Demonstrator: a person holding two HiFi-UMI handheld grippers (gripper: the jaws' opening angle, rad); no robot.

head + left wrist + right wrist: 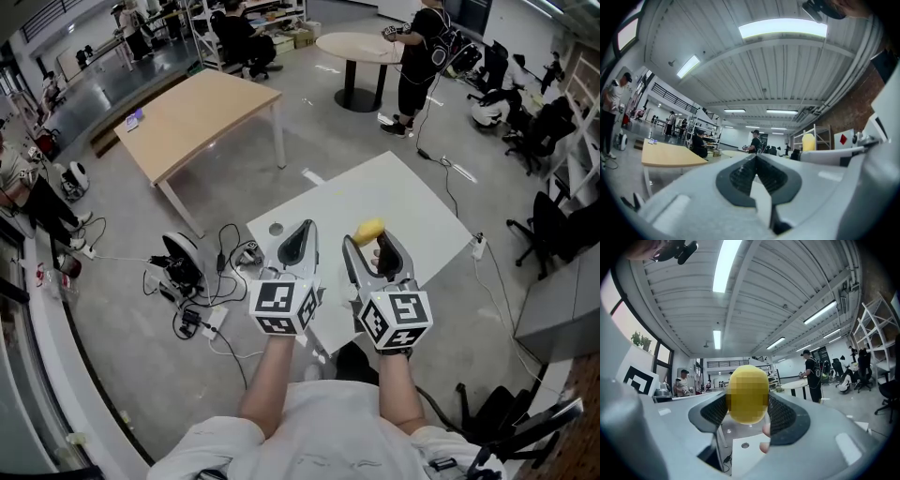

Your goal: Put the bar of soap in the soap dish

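Note:
The yellow bar of soap (370, 228) sits between the tips of my right gripper (372, 239), which is shut on it and held up over the white table (412, 206). In the right gripper view the soap (747, 393) fills the gap between the two dark pads, tilted up toward the ceiling. My left gripper (302, 236) is raised beside it on the left, jaws shut with nothing in them (756, 161). The left gripper view catches the soap (808, 141) off to the right. No soap dish shows in any view.
A wooden table (202, 108) and a round table (361, 45) stand farther off. Cables and a black device (183, 267) lie on the floor left of the white table. A person (417, 56) stands by the round table; office chairs (544, 225) line the right.

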